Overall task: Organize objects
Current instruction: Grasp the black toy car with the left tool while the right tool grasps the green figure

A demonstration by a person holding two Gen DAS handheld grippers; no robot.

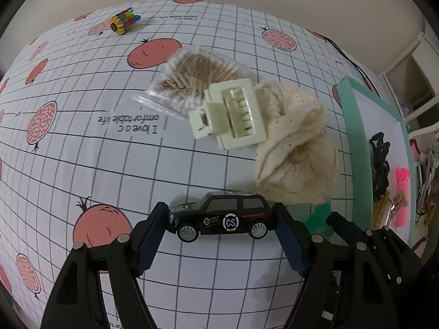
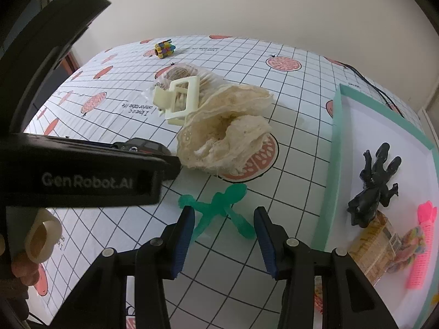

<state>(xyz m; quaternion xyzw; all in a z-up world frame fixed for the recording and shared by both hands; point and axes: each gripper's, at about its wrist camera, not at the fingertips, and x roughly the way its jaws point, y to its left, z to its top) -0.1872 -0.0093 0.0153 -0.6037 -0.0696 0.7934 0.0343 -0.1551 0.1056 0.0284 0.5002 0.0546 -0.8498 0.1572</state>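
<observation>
Left gripper (image 1: 222, 219) is down at the black toy car (image 1: 222, 215), jaws spread wide with one tip at each end, bumper to bumper. Tips look touching or nearly so; can't tell if there's any squeeze yet. Car sits wheels-down on the table (image 1: 82, 164), near its middle, just in front of the cream scrunchie (image 1: 296, 159).

Right gripper (image 2: 223, 229) is low over the green toy figure (image 2: 219, 208), jaws spread and holding nothing, straddling its lower limbs. Figure lies flat, just beside the near wall of the teal tray (image 2: 326, 192).

Tray already holds a black figure (image 2: 373, 189), a pink toy (image 2: 424, 246) and a snack packet (image 2: 376, 249). Looks like loose items go in there.

For the car grab:
- close end-to-end and centred, so it doesn't yaw out
- it has wheels, so it may roll sideways; keep the tips low and level
- lift straight up, clear of the scrunchie edge

Cream hair clip (image 1: 230, 115) and cotton swab bag (image 1: 189, 82) sit further back; block toy (image 1: 123, 22) by the far edge.
</observation>
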